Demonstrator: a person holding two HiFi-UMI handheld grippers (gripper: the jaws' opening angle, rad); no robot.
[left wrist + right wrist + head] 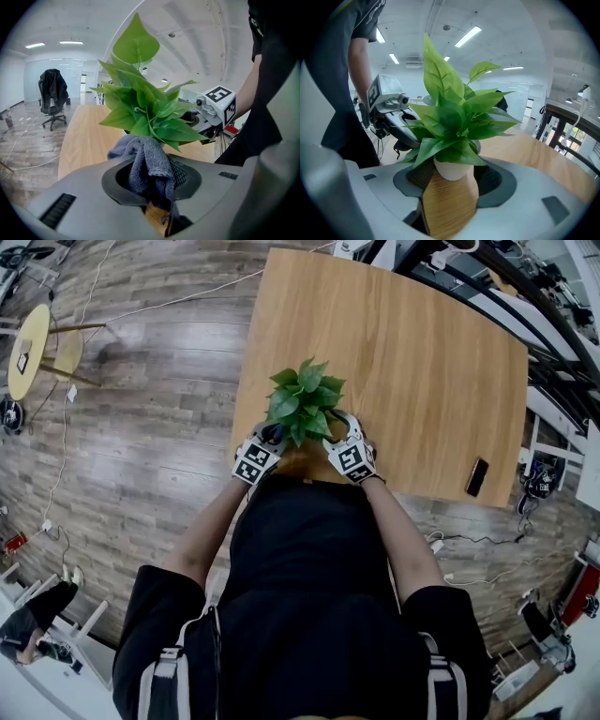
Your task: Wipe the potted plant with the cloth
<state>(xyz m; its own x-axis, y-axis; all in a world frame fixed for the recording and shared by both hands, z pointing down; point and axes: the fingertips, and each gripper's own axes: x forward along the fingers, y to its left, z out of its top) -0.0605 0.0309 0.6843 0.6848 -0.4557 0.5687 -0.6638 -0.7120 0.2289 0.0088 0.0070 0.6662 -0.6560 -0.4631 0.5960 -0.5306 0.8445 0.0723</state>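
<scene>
Grey cloth [149,161] was pinched in the left gripper [265,442], its claw pressed together on a bunched fold that stood up just under the lowest leaves [140,112] of the plant [304,399]. The cloth seemed to touch or nearly touch those bottom leaves, though I could not tell which. By my reading the wiping was at an early or middle stage. The cloth was at the foliage, but no leaf looked any different from the others, so how many were already wiped could not be judged. The taller upper leaves looked to be left to do.

The plant stood in a small white pot [451,169] on the wooden table [422,362], close to the edge nearest the person. The right gripper [345,437] had its claw on either side of that pot, apparently closed against it to steady it. Both forearms reached forward from the body, bent in toward each other, so the two grippers faced one another across the plant, the left one low and pointing up into the leaves.
</scene>
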